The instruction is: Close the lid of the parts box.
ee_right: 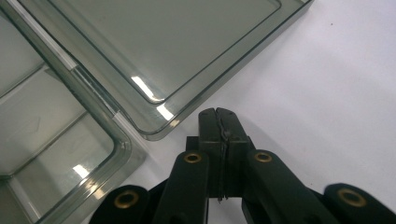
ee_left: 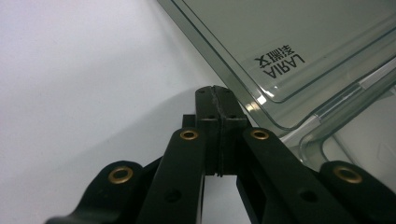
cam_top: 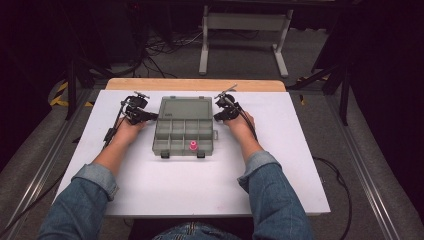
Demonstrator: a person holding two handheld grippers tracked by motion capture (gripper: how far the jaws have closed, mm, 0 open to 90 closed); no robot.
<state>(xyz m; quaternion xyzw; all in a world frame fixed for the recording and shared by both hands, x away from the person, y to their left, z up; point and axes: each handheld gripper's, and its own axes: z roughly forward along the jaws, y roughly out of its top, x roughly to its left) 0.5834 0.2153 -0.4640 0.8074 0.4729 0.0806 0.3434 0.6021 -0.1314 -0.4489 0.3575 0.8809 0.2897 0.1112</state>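
Observation:
A clear grey compartment box [cam_top: 184, 131] lies open in the middle of the white table, its lid [cam_top: 186, 108] folded flat toward the far side. A small pink object [cam_top: 193, 145] stands in a front compartment. My left gripper [cam_top: 150, 116] is shut and empty at the box's left side, near the hinge; the left gripper view has its tips [ee_left: 216, 93] just off the lid's corner [ee_left: 275, 70]. My right gripper [cam_top: 218, 117] is also shut and empty at the box's right side, its tips [ee_right: 219, 114] close to the lid's rounded corner [ee_right: 159, 112].
The white table top [cam_top: 200, 185] spreads wide in front of the box, with a wooden edge [cam_top: 195, 84] at the far side. Cables [cam_top: 112, 131] trail from each gripper. Beyond the table stand a white frame [cam_top: 245, 30] and dark floor clutter.

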